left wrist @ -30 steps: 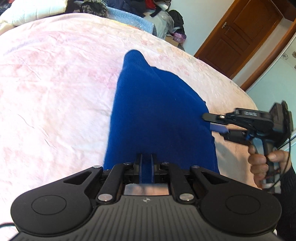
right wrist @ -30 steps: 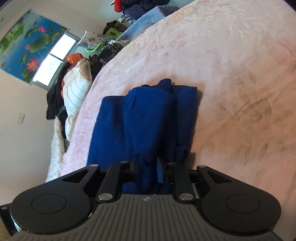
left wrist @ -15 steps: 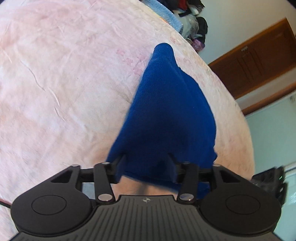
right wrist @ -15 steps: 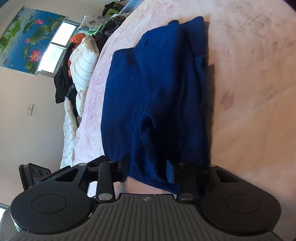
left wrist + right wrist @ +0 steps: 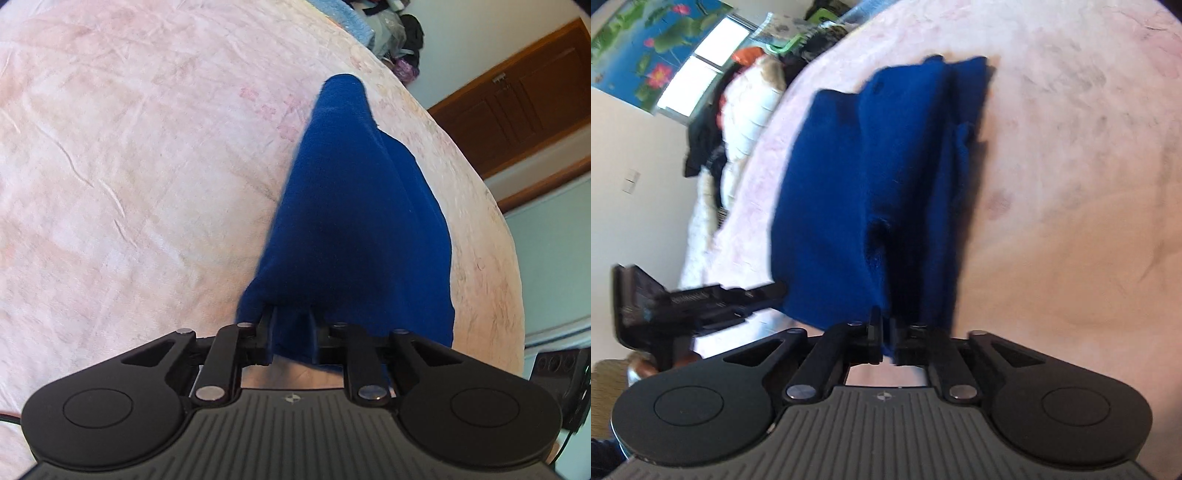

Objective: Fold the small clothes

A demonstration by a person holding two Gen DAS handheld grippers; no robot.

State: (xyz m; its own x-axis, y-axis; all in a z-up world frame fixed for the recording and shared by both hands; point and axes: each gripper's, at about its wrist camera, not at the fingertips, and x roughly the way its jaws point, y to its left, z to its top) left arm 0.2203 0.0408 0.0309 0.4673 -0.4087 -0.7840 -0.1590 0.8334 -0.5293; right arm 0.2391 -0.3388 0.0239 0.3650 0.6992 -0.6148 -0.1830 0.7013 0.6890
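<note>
A: Where's the blue garment (image 5: 354, 221)?
B: Centre frame, on the pink bed (image 5: 129, 166).
A: The hand-held grippers?
B: Left hand-held gripper (image 5: 291, 332) closing on its near edge; right hand-held gripper (image 5: 888, 338) easing apart, cloth pinched between.

Wide open stretch of pink bed (image 5: 129, 166) left of the blue garment (image 5: 354, 221); narrower strip on its right. Clutter pile (image 5: 738, 110) crowding the far bed edge by the window (image 5: 698, 70).
</note>
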